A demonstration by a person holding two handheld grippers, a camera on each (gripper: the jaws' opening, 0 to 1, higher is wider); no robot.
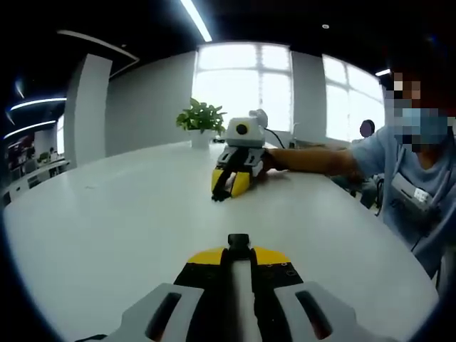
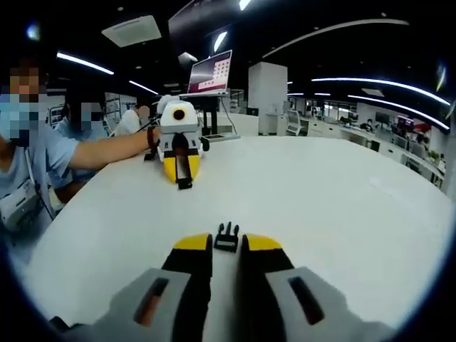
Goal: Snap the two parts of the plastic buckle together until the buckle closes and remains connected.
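My left gripper (image 1: 239,255) is shut on one black buckle part (image 1: 239,244), which sticks out between its yellow tips just above the white table (image 1: 128,214). Facing it from across the table is my right gripper (image 1: 226,191), held by a person's hand. In the right gripper view, my right gripper (image 2: 226,248) is shut on the other black buckle part (image 2: 226,237), a pronged piece at its yellow tips. The left gripper (image 2: 183,178) stands far off, with its black buckle part (image 2: 184,184) at the tip. The two parts are well apart.
A potted plant (image 1: 201,117) stands at the table's far edge by the windows. A monitor on a stand (image 2: 210,73) sits beyond the table. A person in a blue shirt (image 1: 417,185) sits at the table's side, an arm stretched over it.
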